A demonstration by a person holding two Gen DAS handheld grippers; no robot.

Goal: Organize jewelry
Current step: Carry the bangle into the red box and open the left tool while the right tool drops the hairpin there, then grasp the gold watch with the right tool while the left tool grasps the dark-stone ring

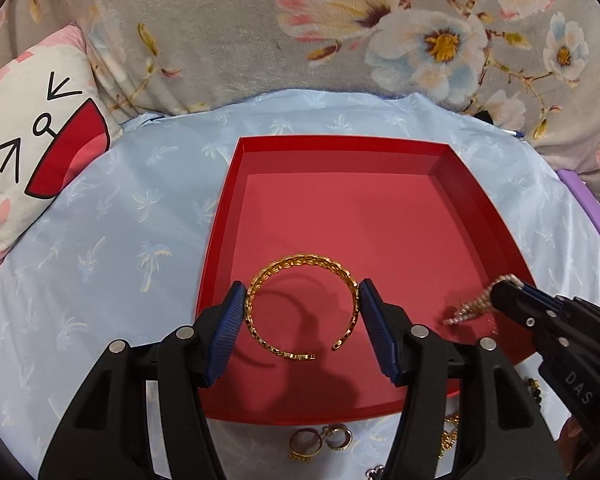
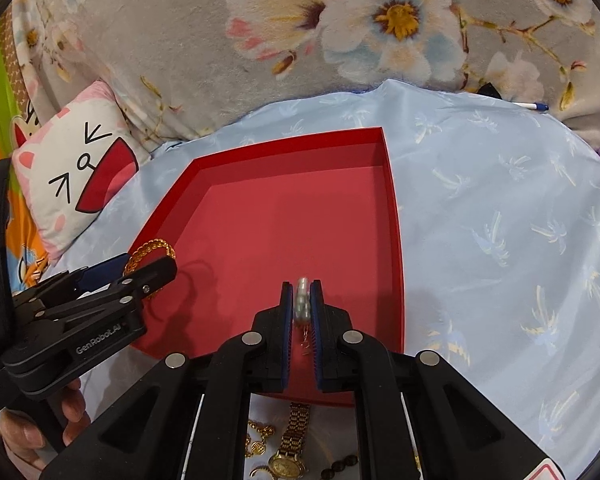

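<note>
Gold bangle (image 1: 300, 306), gap toward camera

I'm working in a home, on a bed by the look of it: a grey floral blanket (image 1: 220, 40), a cartoon-cat pillow (image 1: 32, 148) and a pale blue palm-print sheet (image 2: 500, 220) spread under my red tray (image 1: 476, 200) show it.

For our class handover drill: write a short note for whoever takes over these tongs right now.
Left tongs: clamped on the gold bangle, above the red tray.
Right tongs: shut on a pearly beaded piece, also above the tray.
Done: nothing lies in the tray yet.
Left: set both pieces down, then fetch the rings and gold watch from the blue cloth.
</note>
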